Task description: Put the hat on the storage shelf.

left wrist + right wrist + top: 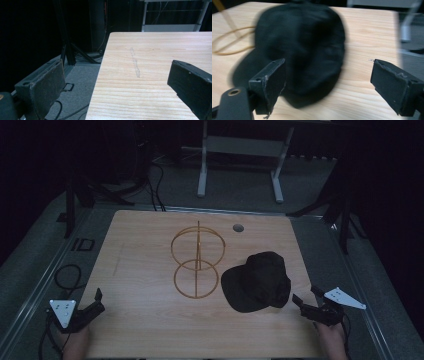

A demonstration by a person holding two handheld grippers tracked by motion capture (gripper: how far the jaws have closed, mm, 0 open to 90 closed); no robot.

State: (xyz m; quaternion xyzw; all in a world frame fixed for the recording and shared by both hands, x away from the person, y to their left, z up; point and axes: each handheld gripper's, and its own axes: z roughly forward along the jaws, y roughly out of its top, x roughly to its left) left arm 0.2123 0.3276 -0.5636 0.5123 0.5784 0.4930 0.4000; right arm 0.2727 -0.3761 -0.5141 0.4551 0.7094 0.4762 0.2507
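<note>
Black fabric cap (pixel 258 281) lay near bench's right edge, beside gold wire stand (pixel 197 261). Right gripper (pixel 303 301), wide open, empty, faced it; left gripper (pixel 95 301) likewise open, idle. Approach likely; closing on cap next.

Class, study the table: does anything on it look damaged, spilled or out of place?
Little stands out. The black cap lies flat beside the upright wire hat stand, not on it. A faint pale streak marks the wooden table near its left edge, possibly a scuff or residue.
</note>
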